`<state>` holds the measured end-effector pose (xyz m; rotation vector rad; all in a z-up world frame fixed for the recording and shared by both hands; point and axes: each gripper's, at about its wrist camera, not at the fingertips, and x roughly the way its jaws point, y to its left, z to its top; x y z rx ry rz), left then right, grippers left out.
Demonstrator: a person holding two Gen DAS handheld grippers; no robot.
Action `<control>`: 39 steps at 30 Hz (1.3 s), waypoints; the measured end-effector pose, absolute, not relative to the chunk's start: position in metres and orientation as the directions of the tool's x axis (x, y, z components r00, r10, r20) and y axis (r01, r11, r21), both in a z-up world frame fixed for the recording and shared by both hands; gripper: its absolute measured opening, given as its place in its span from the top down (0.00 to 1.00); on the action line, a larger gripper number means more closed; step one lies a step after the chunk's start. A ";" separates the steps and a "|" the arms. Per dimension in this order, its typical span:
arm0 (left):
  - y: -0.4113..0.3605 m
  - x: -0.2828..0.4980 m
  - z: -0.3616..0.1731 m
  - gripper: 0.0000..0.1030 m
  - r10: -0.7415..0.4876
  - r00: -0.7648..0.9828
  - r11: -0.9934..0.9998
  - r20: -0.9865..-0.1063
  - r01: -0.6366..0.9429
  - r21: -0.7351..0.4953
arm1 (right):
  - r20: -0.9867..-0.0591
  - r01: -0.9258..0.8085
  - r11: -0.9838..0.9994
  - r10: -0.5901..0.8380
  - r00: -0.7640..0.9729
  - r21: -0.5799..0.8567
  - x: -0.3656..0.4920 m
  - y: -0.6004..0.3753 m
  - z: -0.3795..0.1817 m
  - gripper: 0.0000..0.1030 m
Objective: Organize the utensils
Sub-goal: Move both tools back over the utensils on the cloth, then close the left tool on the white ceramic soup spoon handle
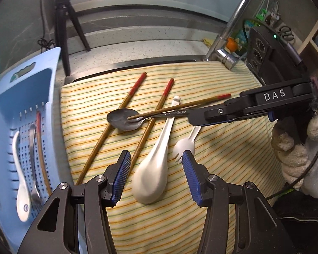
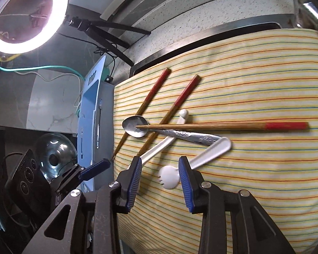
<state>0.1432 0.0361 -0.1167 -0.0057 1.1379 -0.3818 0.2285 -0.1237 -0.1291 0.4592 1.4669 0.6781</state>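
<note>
On a striped cloth (image 1: 222, 148) lie three red-tipped chopsticks, a metal spoon (image 1: 123, 119), a white ceramic spoon (image 1: 152, 173) and a white plastic spork (image 1: 183, 146). One chopstick (image 2: 222, 125) rests across the metal spoon (image 2: 135, 129). My left gripper (image 1: 156, 177) is open and hangs over the ceramic spoon's bowl, its pads clear of it on both sides. My right gripper (image 2: 160, 182) is open, jaws fairly narrow, astride the spork's head (image 2: 168, 176); the right pad is almost at the head's edge and the left pad stands apart. The right gripper (image 1: 193, 120) reaches in from the right in the left wrist view.
A light blue slotted basket (image 1: 2, 105) stands left of the cloth, holding a white spoon (image 1: 21, 182), a metal utensil (image 1: 32, 158) and a chopstick (image 1: 40, 152). A faucet (image 1: 239, 17) rises at the back right, a tripod (image 1: 63, 21) behind the basket. A gloved hand (image 1: 296, 148) holds the right gripper.
</note>
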 end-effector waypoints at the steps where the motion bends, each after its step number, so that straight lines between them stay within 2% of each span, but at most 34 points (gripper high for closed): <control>1: 0.033 0.145 -0.119 0.52 -0.306 0.351 0.931 -0.885 0.306 -0.200 | -0.750 -0.138 0.741 0.661 -0.025 0.657 0.229 -0.121 -0.130 0.68; 6: 0.021 0.155 -0.132 0.52 -0.287 0.305 0.922 -0.908 0.344 -0.176 | -0.750 -0.129 0.741 0.660 -0.036 0.659 0.232 -0.117 -0.136 0.68; 18: -0.002 0.134 -0.133 0.54 -0.394 0.234 0.873 -0.889 0.399 -0.282 | -0.759 -0.093 0.754 0.649 -0.045 0.650 0.242 -0.126 -0.149 0.68; 34: -0.021 0.095 -0.142 0.54 -0.422 0.184 0.853 -0.888 0.412 -0.320 | -0.757 -0.149 0.743 0.648 -0.084 0.652 0.233 -0.108 -0.151 0.68; 37: -0.020 0.088 -0.142 0.54 -0.419 0.190 0.858 -0.888 0.404 -0.318 | -0.757 -0.163 0.740 0.647 -0.095 0.653 0.231 -0.103 -0.151 0.72; 39: -0.022 0.087 -0.138 0.54 -0.410 0.206 0.867 -0.888 0.389 -0.310 | -0.759 -0.168 0.741 0.643 -0.102 0.650 0.229 -0.100 -0.152 0.78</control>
